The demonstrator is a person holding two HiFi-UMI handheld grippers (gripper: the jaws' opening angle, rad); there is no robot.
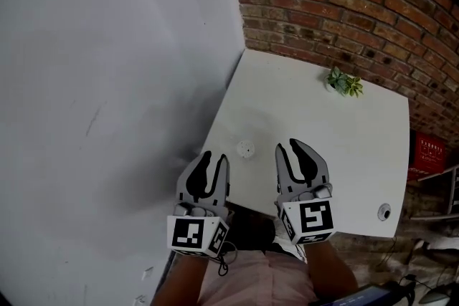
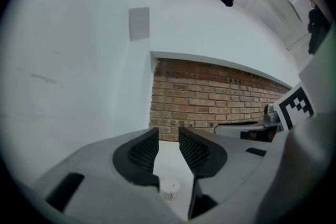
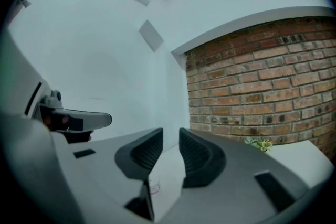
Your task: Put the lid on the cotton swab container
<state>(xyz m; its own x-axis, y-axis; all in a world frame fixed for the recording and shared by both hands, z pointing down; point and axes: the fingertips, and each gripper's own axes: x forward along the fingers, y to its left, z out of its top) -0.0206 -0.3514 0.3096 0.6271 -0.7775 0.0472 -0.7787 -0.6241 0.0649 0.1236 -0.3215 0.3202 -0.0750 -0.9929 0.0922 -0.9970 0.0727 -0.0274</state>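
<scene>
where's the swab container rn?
Head view: the cotton swab container sits on the white table near its left edge, between the tips of the left gripper and right gripper. It also shows low in the left gripper view.

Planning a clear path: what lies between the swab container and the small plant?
Nothing: bare table between container and plant, per head view.
</scene>
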